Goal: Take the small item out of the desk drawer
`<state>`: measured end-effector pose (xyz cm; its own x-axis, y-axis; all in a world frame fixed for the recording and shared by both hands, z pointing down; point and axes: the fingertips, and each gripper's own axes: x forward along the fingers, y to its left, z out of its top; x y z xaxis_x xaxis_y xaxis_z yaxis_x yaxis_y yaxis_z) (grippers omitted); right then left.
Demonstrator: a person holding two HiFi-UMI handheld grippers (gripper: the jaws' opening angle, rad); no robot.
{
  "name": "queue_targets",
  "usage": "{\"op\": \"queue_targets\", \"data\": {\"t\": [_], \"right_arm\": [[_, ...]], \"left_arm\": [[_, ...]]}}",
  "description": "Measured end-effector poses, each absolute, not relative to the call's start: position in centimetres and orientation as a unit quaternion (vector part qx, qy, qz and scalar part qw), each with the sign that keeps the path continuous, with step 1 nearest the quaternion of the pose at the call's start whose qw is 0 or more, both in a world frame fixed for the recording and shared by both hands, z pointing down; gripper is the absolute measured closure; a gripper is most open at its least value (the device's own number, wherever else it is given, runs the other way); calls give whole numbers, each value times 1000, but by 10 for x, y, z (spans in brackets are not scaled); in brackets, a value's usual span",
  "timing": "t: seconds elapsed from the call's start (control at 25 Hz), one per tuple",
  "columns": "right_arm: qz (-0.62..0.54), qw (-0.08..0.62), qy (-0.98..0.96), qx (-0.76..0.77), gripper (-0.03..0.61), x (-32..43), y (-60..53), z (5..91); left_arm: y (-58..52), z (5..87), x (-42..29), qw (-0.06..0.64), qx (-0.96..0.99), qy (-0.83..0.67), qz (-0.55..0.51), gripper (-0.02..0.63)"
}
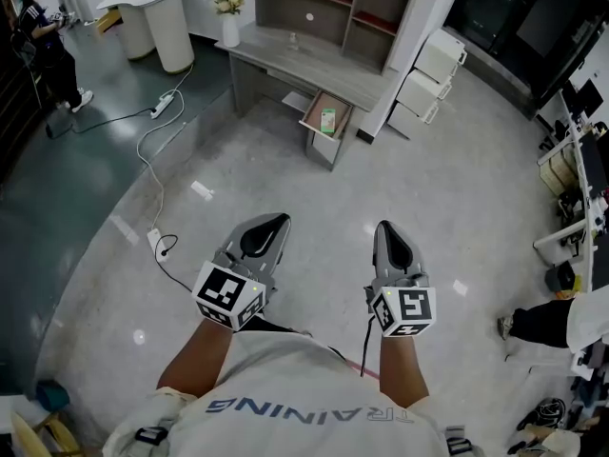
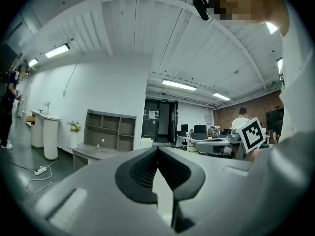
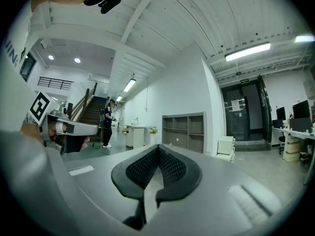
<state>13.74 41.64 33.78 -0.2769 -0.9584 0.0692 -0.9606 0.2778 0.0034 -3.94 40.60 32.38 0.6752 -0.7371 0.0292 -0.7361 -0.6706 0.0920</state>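
The grey desk [image 1: 285, 60] stands far ahead of me, with its drawer [image 1: 314, 120] pulled open. In that drawer lies a small green-and-white item [image 1: 328, 120]. Both grippers hang at waist height over the bare floor, well short of the desk. My left gripper [image 1: 282, 219] has its jaws together with nothing between them, its tips meeting in the left gripper view [image 2: 157, 147]. My right gripper [image 1: 384, 225] is shut and empty too, its tips closed in the right gripper view [image 3: 158, 146]. The desk [image 2: 91, 154] shows small and distant past the left jaws.
A shelf unit [image 1: 333, 3] sits on the desk beside a vase of flowers [image 1: 228, 12]. White drawer boxes [image 1: 426, 79] stand right of the desk. A power strip and cable [image 1: 157, 174] trail across the floor at left. People stand at far left [image 1: 43, 46] and at right [image 1: 542, 322].
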Motion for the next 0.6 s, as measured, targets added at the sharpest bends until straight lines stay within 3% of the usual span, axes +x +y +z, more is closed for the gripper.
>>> {"op": "queue_targets", "data": {"t": [0.6], "right_arm": [[37, 24, -809, 586, 561, 84, 353, 350]], "left_arm": [[346, 341, -85, 60, 917, -395, 1, 615]]}}
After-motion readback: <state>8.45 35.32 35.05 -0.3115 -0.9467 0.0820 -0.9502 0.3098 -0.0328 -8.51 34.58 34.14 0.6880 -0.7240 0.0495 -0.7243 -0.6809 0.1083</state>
